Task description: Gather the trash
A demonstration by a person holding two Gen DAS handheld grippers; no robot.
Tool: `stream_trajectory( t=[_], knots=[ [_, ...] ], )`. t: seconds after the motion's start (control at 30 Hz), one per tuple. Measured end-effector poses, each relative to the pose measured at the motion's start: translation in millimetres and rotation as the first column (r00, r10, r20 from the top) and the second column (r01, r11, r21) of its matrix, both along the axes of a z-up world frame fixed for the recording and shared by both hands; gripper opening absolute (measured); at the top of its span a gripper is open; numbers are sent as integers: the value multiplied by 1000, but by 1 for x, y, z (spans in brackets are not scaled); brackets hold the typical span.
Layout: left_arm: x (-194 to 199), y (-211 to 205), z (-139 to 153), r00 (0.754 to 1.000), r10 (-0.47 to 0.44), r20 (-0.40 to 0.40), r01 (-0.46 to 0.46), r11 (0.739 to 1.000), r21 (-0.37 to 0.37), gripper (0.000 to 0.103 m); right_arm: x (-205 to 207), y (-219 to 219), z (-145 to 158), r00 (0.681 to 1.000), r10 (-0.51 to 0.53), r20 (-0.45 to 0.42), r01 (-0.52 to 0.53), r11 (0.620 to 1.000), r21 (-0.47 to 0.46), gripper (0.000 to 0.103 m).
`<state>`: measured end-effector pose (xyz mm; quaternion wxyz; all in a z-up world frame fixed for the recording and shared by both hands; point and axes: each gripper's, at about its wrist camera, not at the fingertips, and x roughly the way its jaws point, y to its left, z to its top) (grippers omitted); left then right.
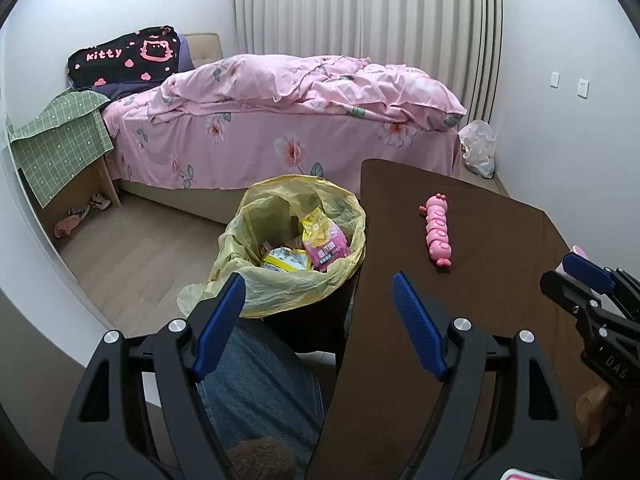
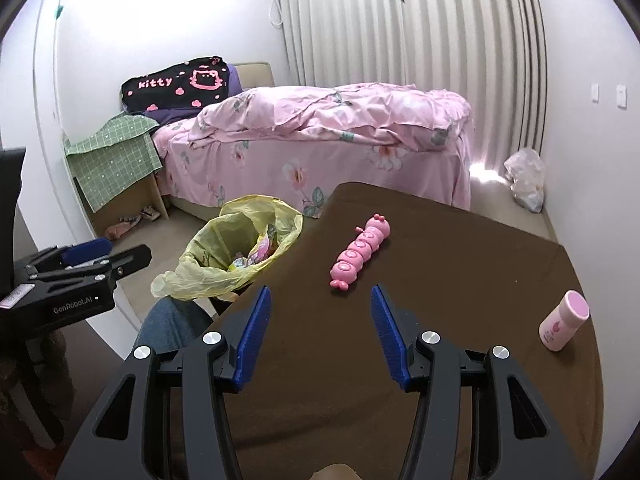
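Observation:
A bin lined with a yellow bag (image 1: 276, 200) stands on the floor left of the brown table (image 1: 480, 312), with snack wrappers (image 1: 324, 242) inside. My left gripper (image 1: 318, 284) hovers open and empty over the table's left edge, beside the bag. My right gripper (image 2: 320, 294) is also open and empty above the brown table (image 2: 460, 280), short of a pink caterpillar toy (image 2: 360, 258). A pink bottle (image 2: 564, 326) lies at the right. In the right wrist view the bag (image 2: 240, 224) and left gripper (image 2: 112, 256) show at left.
A bed with a pink floral duvet (image 1: 300, 92) fills the back. A nightstand under a green cloth (image 1: 64, 136) stands left, shoes beneath it. A white plastic bag (image 1: 478, 148) lies by the curtain. A person's jeans-clad leg (image 1: 256, 384) is beside the bin.

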<state>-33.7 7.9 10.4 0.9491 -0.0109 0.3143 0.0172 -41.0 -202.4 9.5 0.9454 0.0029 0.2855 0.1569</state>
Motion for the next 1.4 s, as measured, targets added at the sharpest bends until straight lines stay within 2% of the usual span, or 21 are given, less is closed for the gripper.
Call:
stream_trajectory(
  t=[0.43, 1.4],
  knots=[
    [-4, 0, 3, 1000, -10, 24, 10, 1000, 2, 72, 0, 9, 3, 1000, 7, 0, -7, 1000, 4, 49],
    [-2, 2, -1, 999, -39, 14, 39, 999, 2, 72, 0, 10, 0, 1000, -1, 2, 1, 1000, -7, 49]
  ],
)
